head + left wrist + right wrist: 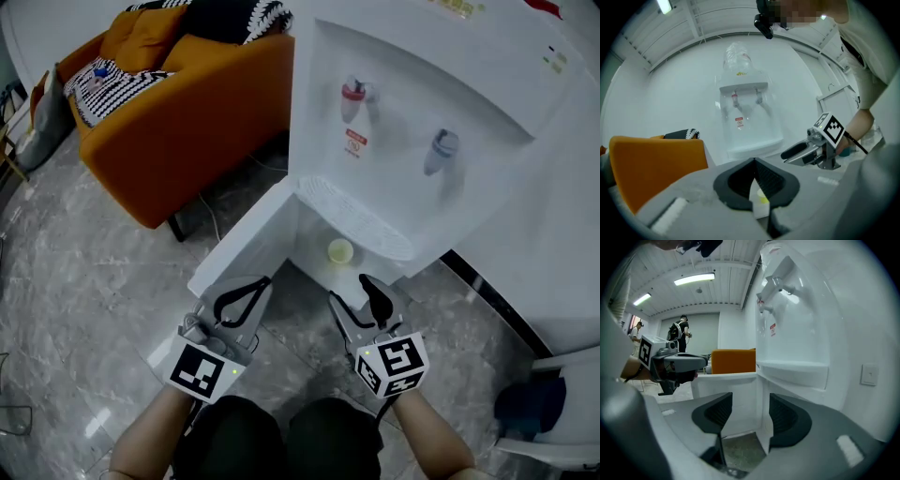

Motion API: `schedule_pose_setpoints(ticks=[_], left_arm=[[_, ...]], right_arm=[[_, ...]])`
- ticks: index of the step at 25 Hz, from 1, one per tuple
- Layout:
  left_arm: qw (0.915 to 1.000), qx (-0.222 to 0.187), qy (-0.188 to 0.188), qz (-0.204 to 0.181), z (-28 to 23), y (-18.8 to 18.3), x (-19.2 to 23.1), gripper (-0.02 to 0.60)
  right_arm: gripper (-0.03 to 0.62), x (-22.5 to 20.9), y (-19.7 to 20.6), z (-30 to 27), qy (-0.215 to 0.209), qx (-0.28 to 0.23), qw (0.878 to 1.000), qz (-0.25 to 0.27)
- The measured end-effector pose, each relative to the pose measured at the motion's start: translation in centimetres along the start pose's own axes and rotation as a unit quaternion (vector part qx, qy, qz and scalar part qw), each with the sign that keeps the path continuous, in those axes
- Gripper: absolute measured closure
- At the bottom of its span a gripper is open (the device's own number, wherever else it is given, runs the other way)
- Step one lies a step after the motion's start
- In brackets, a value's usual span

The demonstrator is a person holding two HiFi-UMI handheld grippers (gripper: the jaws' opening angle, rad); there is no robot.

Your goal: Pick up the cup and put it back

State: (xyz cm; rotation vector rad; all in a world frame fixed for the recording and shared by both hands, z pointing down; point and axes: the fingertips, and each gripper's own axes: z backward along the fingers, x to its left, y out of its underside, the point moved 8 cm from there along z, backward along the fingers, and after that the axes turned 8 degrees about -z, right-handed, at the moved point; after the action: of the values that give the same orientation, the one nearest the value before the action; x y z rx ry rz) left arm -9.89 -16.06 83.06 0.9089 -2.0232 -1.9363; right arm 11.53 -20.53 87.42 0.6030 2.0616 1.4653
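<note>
Glossy grey marbled floor (84, 281) lies under both tongs. Your left gripper (754, 162) has its ribbed black pads pressed together at the tips, with nothing clamped. Through the slit beneath them its own view catches the cup (762, 198), which the right gripper view does not show. Your right gripper (749, 409) stands moderately wide and empty, its pads framing the white edge of an open compartment.

From the head view, both tongs hover just in front of the water dispenser (422, 103). The small pale yellow cup sits inside its lower compartment, beside the open door (239, 246) and below the slotted drip tray (361, 217). Smooth white plastic carries a red tap (352, 99) and a blue tap (442, 150). Only the left gripper view shows the clear bottle (737, 58) on top. An orange sofa (197, 122) with a striped cushion (108, 84) stands to the left.
</note>
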Motion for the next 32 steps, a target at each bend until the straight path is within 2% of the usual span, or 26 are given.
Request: schedule_pose_setpoints(ticks=[4,8,14,20,22,26,32], left_arm=[[0.9991,-0.023,0.016,-0.031,-1.0,2.3,0.1,0.58],[0.9992,-0.035,0.004,-0.019,-2.5,4.3,0.6,0.58],[0.9987,-0.047,-0.015,-0.014,-5.9,6.9,-0.1,0.58],[0.9989,-0.036,-0.015,0.025,-9.2,9.9,-0.8,0.58],[0.9992,-0.027,-0.016,0.023,-9.9,10.9,-0.9,0.58],[0.9997,0.001,-0.02,-0.013,-10.7,13.2,-0.6,0.58],[0.9991,0.033,-0.017,0.022,-10.4,15.7,-0.3,0.58]], right_arm=[[0.316,-1.8,2.1,-3.0,0.01,-0.01,1.0,0.008],[0.293,-4.1,3.9,-5.7,0.04,-0.015,0.999,-0.006],[0.226,-6.9,7.8,-9.6,0.085,0.0,0.996,-0.002],[0.209,-9.1,11.2,-13.1,0.121,0.01,0.993,-0.011],[0.206,-9.8,12.4,-14.3,0.134,0.017,0.991,-0.011],[0.2,-11.7,15.0,-16.7,0.162,0.045,0.986,-0.015],[0.201,-14.3,17.2,-18.7,0.182,0.084,0.979,-0.036]])
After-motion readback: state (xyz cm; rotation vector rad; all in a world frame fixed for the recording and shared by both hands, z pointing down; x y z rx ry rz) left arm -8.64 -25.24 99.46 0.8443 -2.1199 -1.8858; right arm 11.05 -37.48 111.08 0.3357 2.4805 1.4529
